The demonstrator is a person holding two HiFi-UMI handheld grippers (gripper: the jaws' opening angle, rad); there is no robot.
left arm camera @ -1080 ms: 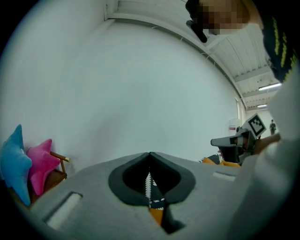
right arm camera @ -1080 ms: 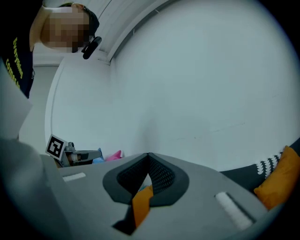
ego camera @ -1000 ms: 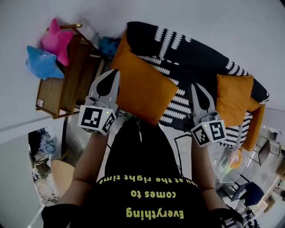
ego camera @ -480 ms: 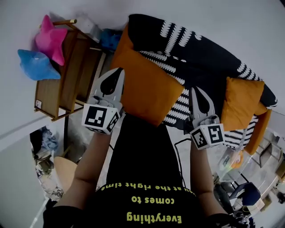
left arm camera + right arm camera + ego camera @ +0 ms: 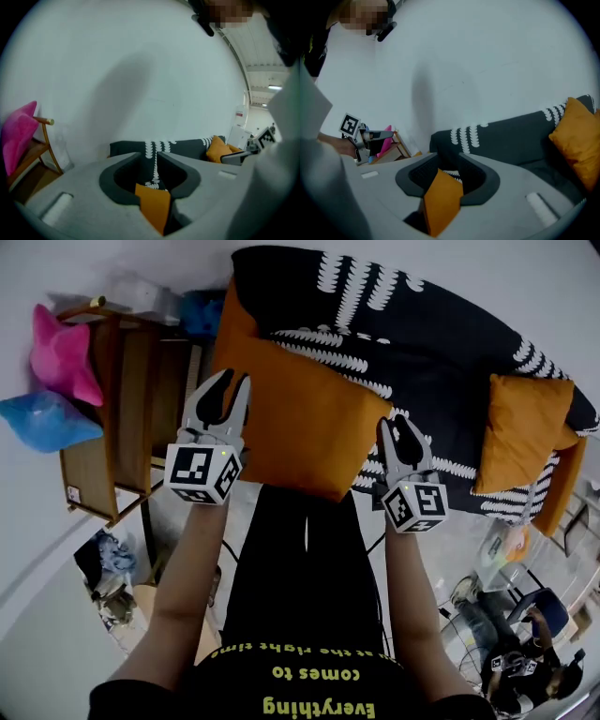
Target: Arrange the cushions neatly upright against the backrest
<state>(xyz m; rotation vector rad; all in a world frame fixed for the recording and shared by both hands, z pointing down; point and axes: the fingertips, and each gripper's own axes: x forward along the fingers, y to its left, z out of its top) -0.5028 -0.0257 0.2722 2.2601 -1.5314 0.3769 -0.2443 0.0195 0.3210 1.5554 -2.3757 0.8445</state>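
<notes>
Sofa (image 5: 431, 362) first: dark, white-patterned, with neither cushion squared against its backrest, so the arranging looks barely begun. Large orange cushion (image 5: 300, 418) lies slumped across the sofa's left end, overhanging the front edge. Smaller orange cushion (image 5: 520, 432) leans at the right end, with no gripper near it. Left gripper (image 5: 232, 382) and right gripper (image 5: 393, 423) have just been opening their jaws. Each now stands parted with a corner of the large cushion between, seemingly not yet pinched.

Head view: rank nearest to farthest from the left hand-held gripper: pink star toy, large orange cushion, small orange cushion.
1. Large orange cushion: corner between the hand-held gripper's just-opened jaws.
2. Pink star toy: left.
3. Small orange cushion: far right.
</notes>
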